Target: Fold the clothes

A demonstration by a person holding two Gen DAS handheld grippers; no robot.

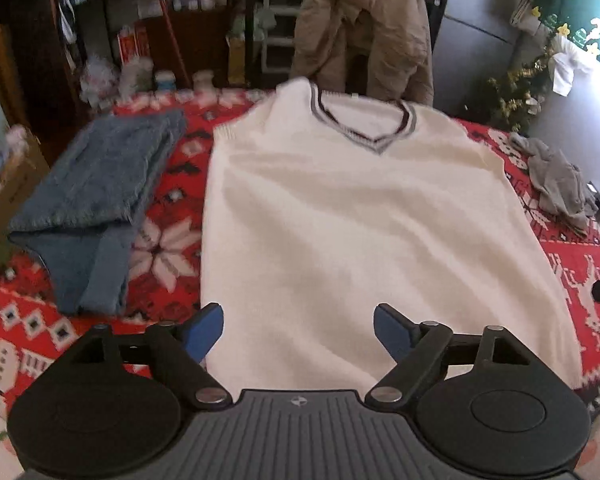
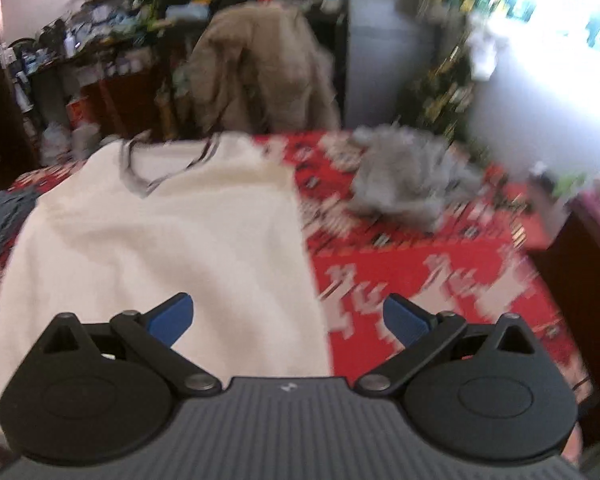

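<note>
A cream V-neck knitted vest (image 1: 360,216) with grey and dark trim lies flat on the red patterned tablecloth (image 1: 168,264), neck at the far side. My left gripper (image 1: 298,332) hovers over its near hem, close to the left corner, open with nothing between the blue pads. In the right wrist view the vest (image 2: 172,240) fills the left half. My right gripper (image 2: 288,322) stands open above the vest's near right edge, one finger over the vest and one over the cloth (image 2: 420,280). That view is blurred.
A folded blue denim garment (image 1: 100,196) lies left of the vest. A crumpled grey garment (image 1: 560,184) (image 2: 408,176) lies at the right. A chair draped with a tan jacket (image 1: 364,32) stands behind the table. Cluttered shelves and a grey fridge (image 1: 476,40) line the back.
</note>
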